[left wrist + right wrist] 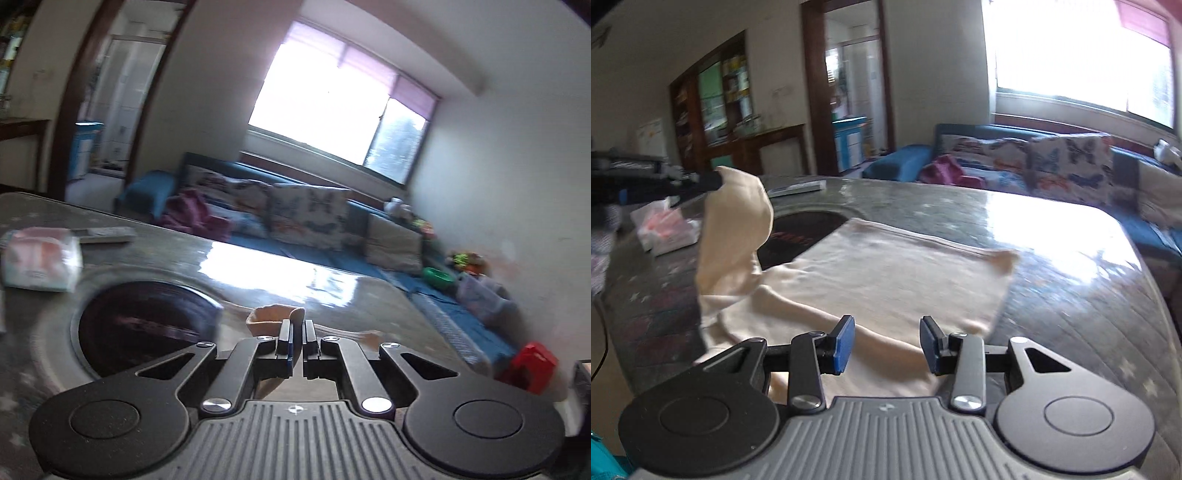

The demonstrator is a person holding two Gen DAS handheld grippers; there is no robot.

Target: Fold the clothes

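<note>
**Cream garment half-lifted off the table**

Cream cotton is what you are working with: a pale garment [886, 273] lies spread flat across the middle of the table [1052, 258], its far edge straight and its right corner near the bright glare from the window [1082, 55]. Its left part is raised off the surface and hangs in a curled flap, pinched at the top by your left gripper [714, 181], which reaches in from the left edge of the right wrist view. In the left wrist view that same left gripper [297, 332] has its 2 fingers clamped together on a small fold of the cream cloth [273, 314], which pokes out just past the tips.

Your right gripper [886, 343] hovers just above the near edge of the garment with its 2 blue pads [844, 343] standing apart and nothing pinched between them.

Under the cloth's far left corner sits a dark round inset [801, 236] in the tabletop. Further left lies a soft pack of tissues [665, 229], and beyond it a flat remote-like object [796, 188]. Behind the table runs a blue sofa [997, 140] with butterfly cushions [1071, 155] and a purple cloth [945, 168].
</note>
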